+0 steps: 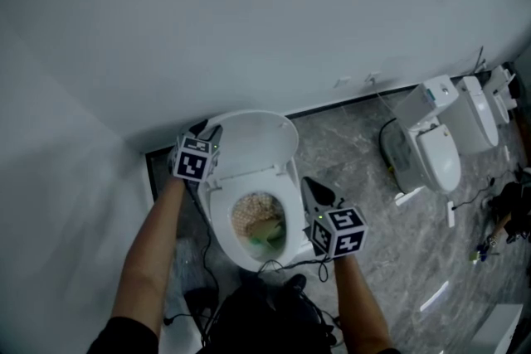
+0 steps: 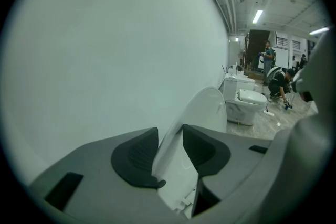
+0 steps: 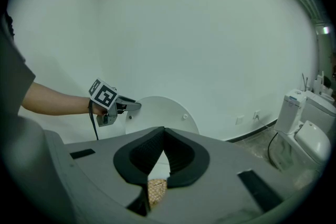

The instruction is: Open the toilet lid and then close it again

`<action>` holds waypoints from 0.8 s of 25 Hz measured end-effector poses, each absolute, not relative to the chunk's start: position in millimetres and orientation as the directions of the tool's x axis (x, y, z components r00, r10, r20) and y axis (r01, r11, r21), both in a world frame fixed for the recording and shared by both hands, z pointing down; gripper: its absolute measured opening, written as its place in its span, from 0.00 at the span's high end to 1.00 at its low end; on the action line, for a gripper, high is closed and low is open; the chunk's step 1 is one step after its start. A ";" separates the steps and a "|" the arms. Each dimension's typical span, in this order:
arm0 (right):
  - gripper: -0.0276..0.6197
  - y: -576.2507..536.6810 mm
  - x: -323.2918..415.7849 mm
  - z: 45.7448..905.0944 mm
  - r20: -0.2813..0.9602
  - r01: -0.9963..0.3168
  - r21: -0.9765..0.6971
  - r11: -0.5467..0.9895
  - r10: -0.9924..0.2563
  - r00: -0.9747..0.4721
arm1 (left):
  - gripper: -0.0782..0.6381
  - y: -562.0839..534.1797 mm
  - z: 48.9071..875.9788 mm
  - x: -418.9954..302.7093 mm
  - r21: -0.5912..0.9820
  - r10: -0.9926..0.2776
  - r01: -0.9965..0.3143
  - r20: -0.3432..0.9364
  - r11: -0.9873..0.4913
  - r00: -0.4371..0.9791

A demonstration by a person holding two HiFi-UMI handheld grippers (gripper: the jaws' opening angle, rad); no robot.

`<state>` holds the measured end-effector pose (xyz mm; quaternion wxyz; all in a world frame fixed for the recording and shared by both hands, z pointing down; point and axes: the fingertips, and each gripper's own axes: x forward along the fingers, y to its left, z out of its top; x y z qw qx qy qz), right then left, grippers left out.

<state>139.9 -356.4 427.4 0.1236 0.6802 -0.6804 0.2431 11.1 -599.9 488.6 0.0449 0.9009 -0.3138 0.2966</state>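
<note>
In the head view, the toilet (image 1: 222, 221) sits at 6 o'clock of centre. Its toilet lid (image 1: 253, 137) is raised, leaning back toward the wall (image 1: 249, 12) at 12 o'clock. The left gripper (image 1: 207, 131) is at the lid's 9 o'clock edge. The right gripper (image 1: 314, 189) hangs off the bowl's rim at 3 o'clock, apart from it. Brownish and green matter lies in the bowl. More toilets (image 1: 436, 147) stand on the grey floor (image 1: 357, 145) at 3 o'clock.

In the left gripper view, the left gripper (image 2: 169, 131) is clamped on the toilet lid (image 2: 202, 113). The white edge runs up between the two dark pads (image 2: 136, 157) toward 1 o'clock. At 3 o'clock, far off, are other toilets (image 2: 247, 102), a standing person (image 2: 268, 55) and a crouching person (image 2: 282, 84).

In the right gripper view, the right gripper (image 3: 164, 131) has its jaws closed tip to tip, with nothing held. Only a small gap below shows the bowl. The left gripper (image 3: 134, 106) is at 10 o'clock, on the upright toilet lid (image 3: 165, 113). Other toilets (image 3: 307, 136) stand at 3 o'clock.
</note>
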 end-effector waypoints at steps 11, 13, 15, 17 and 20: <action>0.94 -348.6 121.6 429.7 0.505 -0.985 -0.170 -0.020 -0.860 -0.070 | 0.69 -573.6 480.5 4.6 -0.094 -0.514 -0.566 0.557 -0.819 0.652; 0.94 -343.7 119.4 429.6 0.501 -0.985 -0.172 -0.013 -0.862 -0.076 | 0.69 -563.0 479.5 3.7 -0.088 -0.506 -0.561 0.560 -0.823 0.656; 0.94 -340.0 118.2 428.4 0.498 -0.985 -0.173 -0.003 -0.863 -0.085 | 0.69 -552.5 477.8 3.6 -0.078 -0.497 -0.555 0.561 -0.828 0.662; 0.94 -334.9 115.4 427.1 0.496 -0.984 -0.176 0.009 -0.863 -0.096 | 0.69 -540.9 476.9 1.1 -0.073 -0.490 -0.551 0.566 -0.831 0.663; 0.94 -324.2 110.9 425.5 0.490 -0.984 -0.179 0.027 -0.864 -0.113 | 0.69 -520.4 477.6 -4.8 -0.073 -0.487 -0.552 0.576 -0.831 0.656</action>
